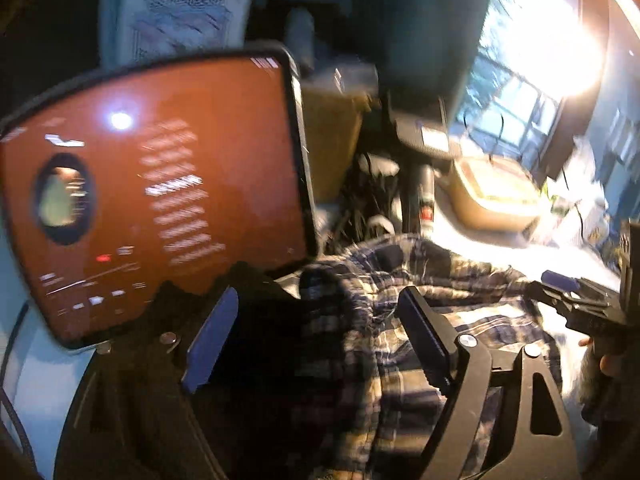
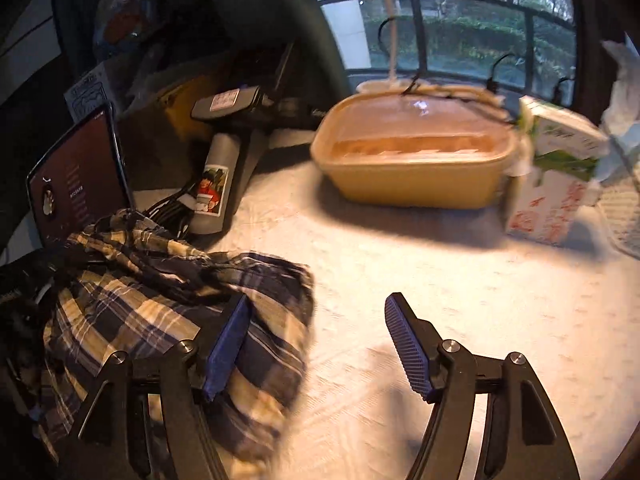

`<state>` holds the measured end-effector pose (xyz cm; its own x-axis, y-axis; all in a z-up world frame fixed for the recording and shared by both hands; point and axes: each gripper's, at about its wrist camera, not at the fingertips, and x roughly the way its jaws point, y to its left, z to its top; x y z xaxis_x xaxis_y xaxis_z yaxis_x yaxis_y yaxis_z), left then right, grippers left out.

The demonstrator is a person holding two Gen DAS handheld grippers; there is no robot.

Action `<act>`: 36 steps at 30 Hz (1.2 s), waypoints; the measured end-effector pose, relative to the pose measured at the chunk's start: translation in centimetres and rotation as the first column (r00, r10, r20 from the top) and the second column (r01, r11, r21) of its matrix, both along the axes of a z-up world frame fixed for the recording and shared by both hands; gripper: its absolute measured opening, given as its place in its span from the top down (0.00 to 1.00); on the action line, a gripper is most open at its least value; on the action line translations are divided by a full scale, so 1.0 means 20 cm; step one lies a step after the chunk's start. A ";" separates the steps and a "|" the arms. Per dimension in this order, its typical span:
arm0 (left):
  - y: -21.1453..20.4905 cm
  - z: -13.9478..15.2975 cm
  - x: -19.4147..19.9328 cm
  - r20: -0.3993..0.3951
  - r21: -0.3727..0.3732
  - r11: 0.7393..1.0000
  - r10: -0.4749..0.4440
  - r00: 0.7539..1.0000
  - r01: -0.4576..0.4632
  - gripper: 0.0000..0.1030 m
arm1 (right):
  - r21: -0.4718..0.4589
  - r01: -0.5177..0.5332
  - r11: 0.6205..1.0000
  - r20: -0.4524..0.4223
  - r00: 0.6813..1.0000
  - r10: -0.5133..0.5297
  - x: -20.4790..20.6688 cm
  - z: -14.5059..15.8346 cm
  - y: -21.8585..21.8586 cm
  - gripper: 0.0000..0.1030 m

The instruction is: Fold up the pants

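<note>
Crumpled navy-and-cream plaid cotton pants (image 2: 168,304) lie bunched on the white textured tabletop (image 2: 440,280) — both the left gripper (image 1: 316,340) and right gripper (image 2: 320,344) spread apart, ribbed blue pads (image 2: 408,344) empty.

Soft woven plaid cloth pants (image 2: 168,304); matt textured white table (image 2: 440,280) cover; glossy tablet screen (image 1: 160,200); smooth plastic tub (image 2: 412,172).

- Left tool (image 1: 316,344) had black angular arms, round silver screws at the pivots and ribbed blue pads (image 1: 210,340).
- Right tool (image 2: 320,348) matched it: black linkage, silver screws, blue cross-hatched pads (image 2: 408,350).
</note>
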<state>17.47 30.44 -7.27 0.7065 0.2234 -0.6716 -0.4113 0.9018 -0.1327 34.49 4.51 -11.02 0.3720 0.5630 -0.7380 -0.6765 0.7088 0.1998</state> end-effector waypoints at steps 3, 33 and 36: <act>-0.07 0.06 -0.11 0.054 0.021 1.000 -0.005 0.999 0.004 0.19 | -0.002 0.028 1.000 0.032 0.999 -0.028 -0.04 0.06 -0.10 0.30; -1.21 0.18 -0.42 0.149 0.113 0.946 -0.318 0.936 0.303 0.11 | 0.022 0.262 0.965 0.205 0.943 -0.261 -0.60 0.23 -1.28 0.25; -1.27 0.24 -0.45 0.180 0.135 0.943 -0.327 0.928 0.306 0.11 | 0.039 0.285 0.958 0.236 0.929 -0.286 -0.67 0.29 -1.37 0.23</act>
<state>8.40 5.03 -2.42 0.8673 0.0272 -0.4970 -0.0777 0.9937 -0.0812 21.17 -22.83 -5.23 0.6807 0.4101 -0.6070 -0.4740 0.8784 0.0619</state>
